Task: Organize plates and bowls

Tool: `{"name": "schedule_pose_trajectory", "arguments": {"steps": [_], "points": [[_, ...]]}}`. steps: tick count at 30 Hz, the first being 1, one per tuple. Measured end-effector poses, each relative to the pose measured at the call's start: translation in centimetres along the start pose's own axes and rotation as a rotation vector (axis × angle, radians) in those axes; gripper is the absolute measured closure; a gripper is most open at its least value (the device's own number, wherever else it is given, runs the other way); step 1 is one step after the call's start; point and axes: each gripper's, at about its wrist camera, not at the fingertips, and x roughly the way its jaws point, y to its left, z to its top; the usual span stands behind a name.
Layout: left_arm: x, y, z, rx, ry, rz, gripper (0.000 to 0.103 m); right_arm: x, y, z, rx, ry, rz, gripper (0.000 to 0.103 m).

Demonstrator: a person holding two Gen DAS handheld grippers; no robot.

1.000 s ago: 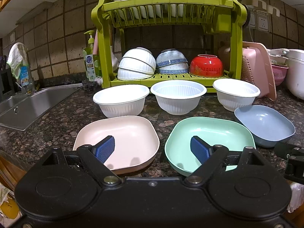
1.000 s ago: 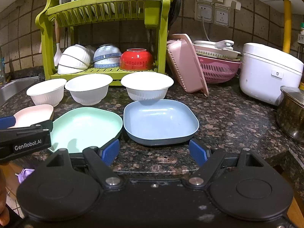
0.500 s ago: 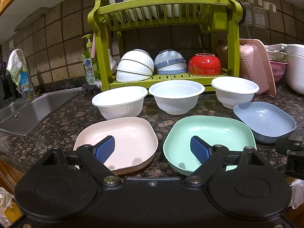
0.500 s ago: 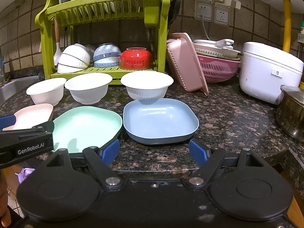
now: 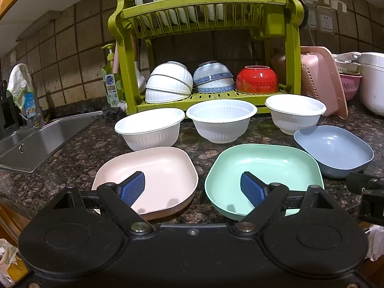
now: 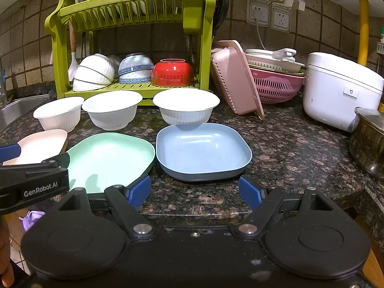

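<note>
Nothing of the sorting looks started, judging by how things lie on the counter (image 6: pixel 288 148). Taking the green dish rack (image 5: pixel 206 14) as landmark: three white bowls stand in a row just in front of it, upright and apart, the left white bowl (image 5: pixel 150 128), the middle white bowl (image 5: pixel 222 123) and the right white bowl (image 5: pixel 296 116). Nearer the counter edge than the bowls lie three plates side by side, the pink plate (image 5: pixel 153 175) farthest toward the sink (image 5: pixel 36 141), the green plate (image 5: pixel 266 168) in the middle, the blue plate (image 6: pixel 204 151) on the far side from the sink and close beside the green one. None is stacked on another and none is on the rack, whose lower shelf already holds overturned bowls. The left tool (image 5: pixel 193 188) hovers above the near rims of the pink and green plates, its jaws spread wide and holding nothing. The right tool (image 6: pixel 195 192) sits in front of the blue plate, likewise wide and empty. All gathering of bowls and plates seems still to do.
</note>
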Motion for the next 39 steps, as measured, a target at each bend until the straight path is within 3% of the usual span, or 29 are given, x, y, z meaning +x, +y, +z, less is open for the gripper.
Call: {"name": "schedule_pose_trajectory", "arguments": {"steps": [14, 23, 30, 33, 39], "points": [[-0.1, 0.1, 0.1, 0.001, -0.002, 0.002, 0.016, -0.3, -0.2, 0.1, 0.005, -0.016, 0.006, 0.019], [-1.1, 1.7, 0.7, -0.074, -0.052, 0.013, 0.016, -2.0, -0.4, 0.4, 0.062, -0.141, 0.033, 0.019], [-1.0, 3.7, 1.4, -0.168, -0.035, -0.004, 0.017, -1.3, 0.0, 0.5, 0.086, -0.045, 0.144, 0.027], [-0.8, 4.9, 1.8, -0.211, -0.007, 0.002, 0.022, -1.3, 0.5, 0.6, 0.087, -0.049, 0.189, 0.031], [-0.6, 7.8, 2.8, -0.268, 0.044, 0.023, 0.023, -1.7, 1.3, 1.6, 0.104, -0.045, 0.29, 0.031]]}}
